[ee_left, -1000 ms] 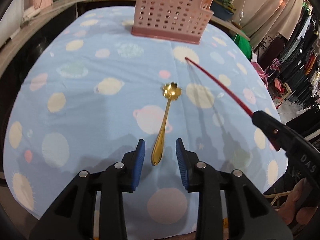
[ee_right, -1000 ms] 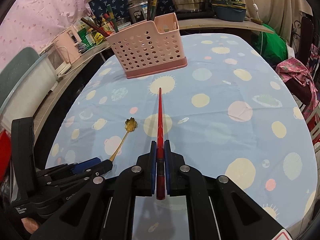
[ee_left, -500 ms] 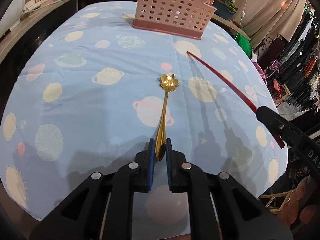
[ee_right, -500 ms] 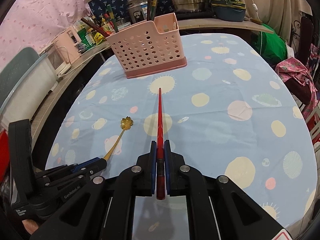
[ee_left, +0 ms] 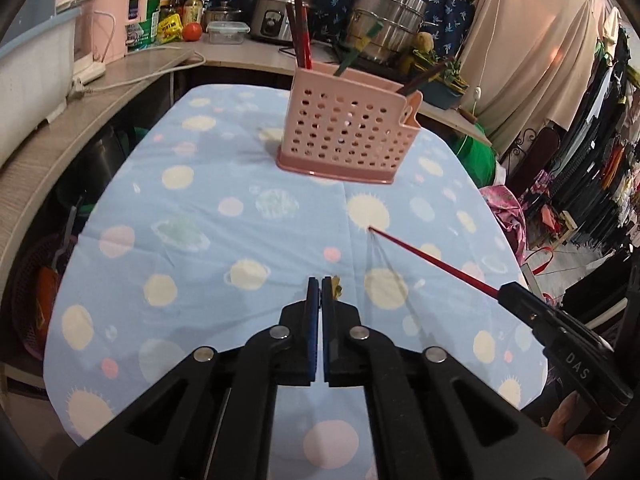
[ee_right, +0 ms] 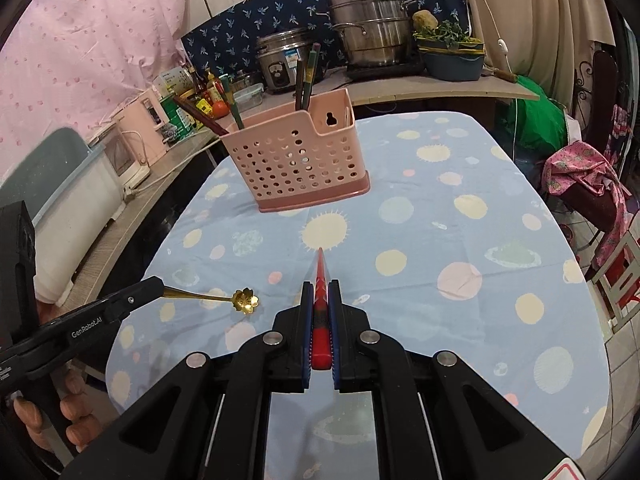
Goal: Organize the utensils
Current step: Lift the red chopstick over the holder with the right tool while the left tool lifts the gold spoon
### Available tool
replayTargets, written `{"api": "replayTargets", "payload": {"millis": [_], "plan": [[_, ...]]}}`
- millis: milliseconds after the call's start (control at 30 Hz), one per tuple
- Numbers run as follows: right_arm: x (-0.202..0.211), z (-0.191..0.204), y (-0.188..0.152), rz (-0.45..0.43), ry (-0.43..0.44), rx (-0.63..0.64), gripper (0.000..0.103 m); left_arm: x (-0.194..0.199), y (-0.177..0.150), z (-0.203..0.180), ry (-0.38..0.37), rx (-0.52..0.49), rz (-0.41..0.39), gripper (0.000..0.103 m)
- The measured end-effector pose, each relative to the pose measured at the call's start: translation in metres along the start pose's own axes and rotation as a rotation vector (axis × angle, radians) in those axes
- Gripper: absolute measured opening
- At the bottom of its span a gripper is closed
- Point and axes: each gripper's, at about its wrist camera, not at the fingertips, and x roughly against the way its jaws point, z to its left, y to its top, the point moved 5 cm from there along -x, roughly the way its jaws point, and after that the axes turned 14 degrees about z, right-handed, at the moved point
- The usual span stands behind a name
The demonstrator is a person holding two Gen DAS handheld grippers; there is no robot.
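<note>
My left gripper (ee_left: pixel 321 280) is shut on a gold flower-bowl spoon (ee_right: pixel 224 299) and holds it level above the table; only the spoon's tip (ee_left: pixel 337 285) shows past the pads in the left wrist view. My right gripper (ee_right: pixel 320 285) is shut on a red chopstick (ee_right: pixel 320 276), which also shows in the left wrist view (ee_left: pixel 436 262), pointing toward the pink perforated utensil basket (ee_right: pixel 296 160). The basket (ee_left: pixel 348 140) stands at the far middle of the table and holds several chopsticks.
The table wears a blue cloth with planet print (ee_left: pixel 240 216). Behind it a counter carries a rice cooker (ee_right: pixel 282 60), a steel steamer pot (ee_right: pixel 370 28), bottles and a pink appliance (ee_right: pixel 138 136). Clothes hang at the right (ee_left: pixel 600 160).
My left gripper closed on the spoon handle and lifted it off the cloth, tilting upward. The right gripper has risen a little with the red chopstick.
</note>
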Motion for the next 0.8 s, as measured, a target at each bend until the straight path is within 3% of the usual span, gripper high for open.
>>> {"api": "replayTargets", "payload": {"millis": [800], "plan": [[0.07, 0.011, 0.158, -0.282, 0.09, -0.006, 0.007, 0.08, 0.148, -0.039, 0.089, -0.155, -0.18, 0.001]]}}
